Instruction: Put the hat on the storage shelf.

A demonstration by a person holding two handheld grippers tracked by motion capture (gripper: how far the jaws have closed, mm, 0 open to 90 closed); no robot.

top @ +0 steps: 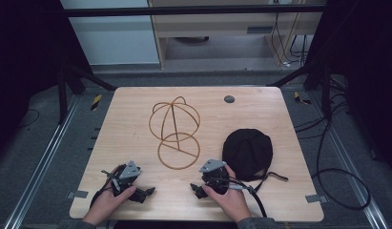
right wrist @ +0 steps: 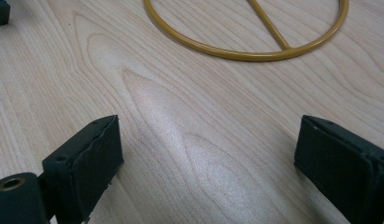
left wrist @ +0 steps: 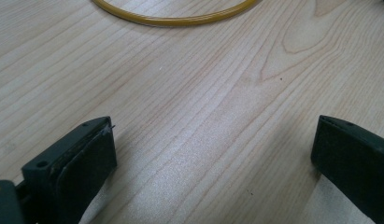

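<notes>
While both hands rested on the near edge of the worktop (top: pixel 136 119), the left gripper (top: pixel 142 193) lay low on the wood with its jaws spread wide and nothing between them. In the left gripper view, bare wood grain ran between the two black jaws, and a curved stretch of the wire frame (left wrist: pixel 175 19) crossed the top of the picture, well ahead of them.

The right gripper (top: pixel 197 189) sat just to the right of the left one, held by the right hand (top: pixel 229 200), its jaws likewise wide apart and empty. In the right gripper view, the flat ring of the wire frame (right wrist: pixel 255 55) lay on the wood ahead of the jaws, with a straight spoke running across it.

From the high view, the wire frame (top: pixel 174 129) stood near the middle of the worktop, a rounded cage above a flat ring that lay nearer the person. A black cap (top: pixel 247 151) sat to the right of the frame, apart from it and just beyond the right gripper, its strap trailing toward the near edge. A small dark round disc (top: pixel 229 99) sat in the wood near the far edge.
</notes>
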